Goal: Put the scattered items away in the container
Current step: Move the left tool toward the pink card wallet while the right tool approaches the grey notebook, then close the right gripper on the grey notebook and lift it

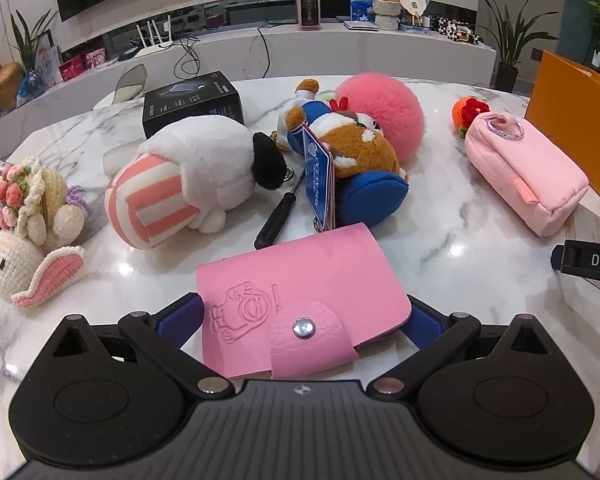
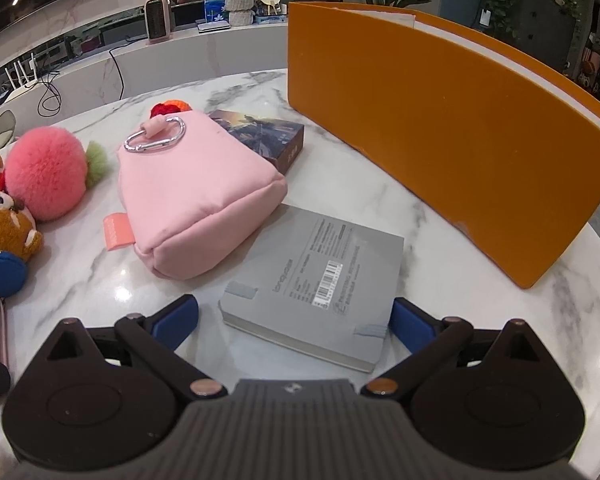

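Pink wallet (image 1: 300, 300) between left gripper (image 1: 306, 316) jaws, contact unclear. Grey box (image 2: 320, 284) between right gripper (image 2: 294, 320) jaws, spread apart. Orange container (image 2: 460, 140) behind.

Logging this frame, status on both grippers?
Left gripper astride pink card wallet, grip unclear. Right gripper open around grey box. Orange container beyond, path clear.

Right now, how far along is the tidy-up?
Done: nothing visibly; the orange box's inside is hidden. In hand: the left tongs straddle the pink snap-button card wallet; the right tongs, open, bracket the flat grey box without gripping. Left: the pink padded pouch, plush toys, screwdriver and black box on the marble table.
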A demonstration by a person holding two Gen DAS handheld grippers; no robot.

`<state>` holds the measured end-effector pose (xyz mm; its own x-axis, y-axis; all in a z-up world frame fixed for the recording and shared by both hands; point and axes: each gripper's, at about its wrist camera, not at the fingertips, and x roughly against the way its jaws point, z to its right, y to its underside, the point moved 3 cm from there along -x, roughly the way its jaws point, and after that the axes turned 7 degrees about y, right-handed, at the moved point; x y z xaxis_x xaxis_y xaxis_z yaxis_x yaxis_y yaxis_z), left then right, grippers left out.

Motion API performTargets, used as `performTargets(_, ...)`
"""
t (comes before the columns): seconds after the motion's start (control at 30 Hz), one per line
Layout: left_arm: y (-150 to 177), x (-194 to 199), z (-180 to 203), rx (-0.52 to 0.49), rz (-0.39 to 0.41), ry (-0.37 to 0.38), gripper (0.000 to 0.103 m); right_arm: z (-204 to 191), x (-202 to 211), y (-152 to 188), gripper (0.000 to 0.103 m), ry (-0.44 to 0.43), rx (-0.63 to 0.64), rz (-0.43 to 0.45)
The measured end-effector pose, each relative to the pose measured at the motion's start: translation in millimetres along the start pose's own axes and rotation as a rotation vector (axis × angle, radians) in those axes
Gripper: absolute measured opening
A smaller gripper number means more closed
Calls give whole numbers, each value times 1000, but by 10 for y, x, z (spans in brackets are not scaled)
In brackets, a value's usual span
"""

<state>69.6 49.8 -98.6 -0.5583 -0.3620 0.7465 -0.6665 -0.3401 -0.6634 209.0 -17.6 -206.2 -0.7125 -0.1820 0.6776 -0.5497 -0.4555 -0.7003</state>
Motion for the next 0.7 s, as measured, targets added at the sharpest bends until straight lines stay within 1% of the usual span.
performTargets(0.07,-1,7,-4,-2,-1,2,103,-7,23,-7,88,-4,6,7)
performTargets(0.1,-2,10,-1,-9,-4,3,103,-10,35,-12,85,-7,8,11)
performTargets(0.17,-16,17,-4,-8,-8,10,103,-16,56,-18,74,-10,14,16)
performTargets(0.2,-24,25,-9,-6,-11,19,103,-19,65,-21,72,-12,15,15)
performTargets(0.27,-30,41,-29,7,-12,30,103,-22,86,-19,63,-18,18,13)
performTargets(0.5,-26,121,-52,28,-13,74,103,14,161,-6,44,-67,18,-1)
performTargets(0.57,-38,148,-69,39,-12,80,103,35,207,-3,35,-80,20,0)
performTargets(0.63,-45,180,-86,46,-5,78,103,46,265,4,30,-96,35,4)
performTargets(0.7,-61,192,-107,57,-4,78,103,44,317,16,32,-109,65,3)
